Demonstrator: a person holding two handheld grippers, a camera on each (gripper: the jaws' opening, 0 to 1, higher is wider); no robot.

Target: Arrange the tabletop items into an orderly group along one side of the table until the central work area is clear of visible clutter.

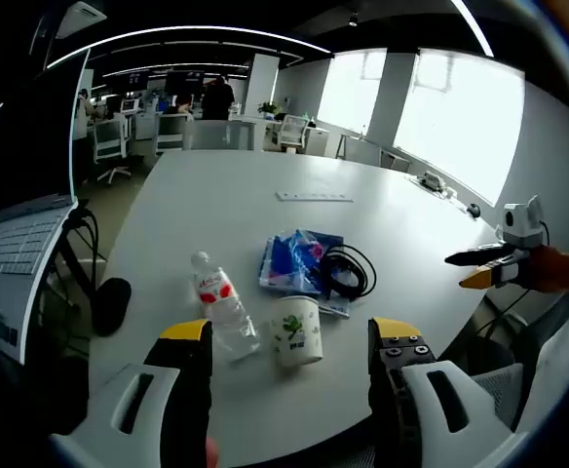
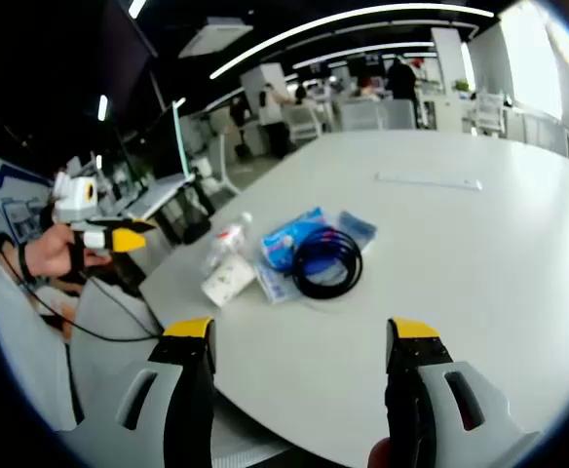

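Note:
Near the white table's (image 1: 226,185) front edge lies a clear water bottle (image 1: 222,308) with a red label, and a paper cup (image 1: 296,333) with a green print stands beside it. Behind them lie blue packets (image 1: 294,257) with a black cable coil (image 1: 348,272) resting on them. My left gripper (image 1: 291,330) hovers open in front of the cup and bottle, touching nothing. My right gripper (image 2: 301,329) is open above the table edge, short of the cable coil (image 2: 325,261), packets (image 2: 299,234), cup (image 2: 228,280) and bottle (image 2: 226,239). Each gripper shows in the other's view, held by a hand (image 1: 484,265) (image 2: 119,237).
A thin white strip (image 1: 314,197) lies farther back on the table (image 2: 479,253). An open laptop (image 1: 21,234) stands on a stand at the left. Small items and cables (image 1: 438,183) sit at the far right edge. Office chairs, desks and people fill the background.

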